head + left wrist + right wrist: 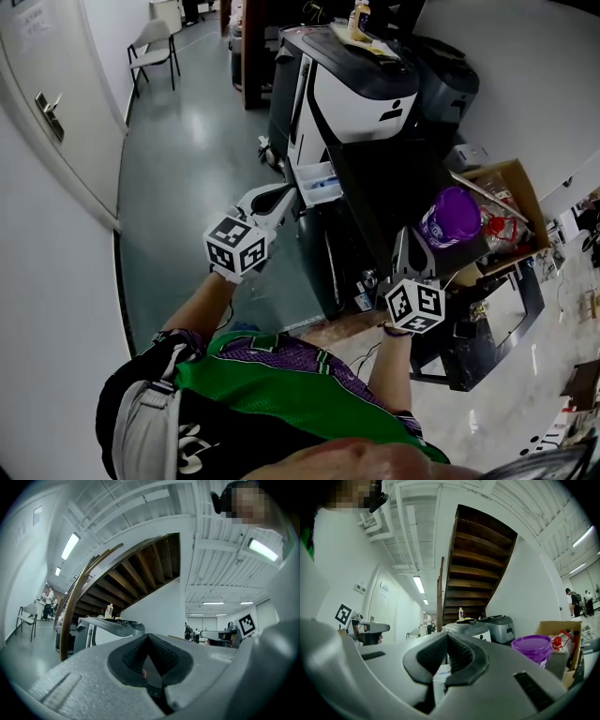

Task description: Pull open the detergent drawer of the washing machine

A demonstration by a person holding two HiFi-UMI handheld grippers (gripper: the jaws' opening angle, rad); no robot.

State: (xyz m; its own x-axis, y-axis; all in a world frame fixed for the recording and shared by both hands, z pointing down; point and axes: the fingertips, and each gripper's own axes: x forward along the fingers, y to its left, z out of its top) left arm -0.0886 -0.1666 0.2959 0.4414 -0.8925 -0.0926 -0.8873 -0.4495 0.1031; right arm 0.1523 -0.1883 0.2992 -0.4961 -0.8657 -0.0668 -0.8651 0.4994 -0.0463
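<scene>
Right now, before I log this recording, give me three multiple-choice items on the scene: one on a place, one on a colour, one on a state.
1. Where does the bottle stand?
A. on the floor
B. on top of the washing machine
C. between a gripper's jaws

2. What colour is the tub beside the right gripper?
A. purple
B. yellow
C. red

3. How do the left gripper's jaws stand?
A. wide apart
B. clamped on the bottle
C. together, with nothing between them

Answers:
1 B: the head view shows the bottle up on the machine's top.
2 A: the tub is plainly purple in both the head view and the right gripper view.
3 C: in the left gripper view the two pads meet at their tips.
</scene>
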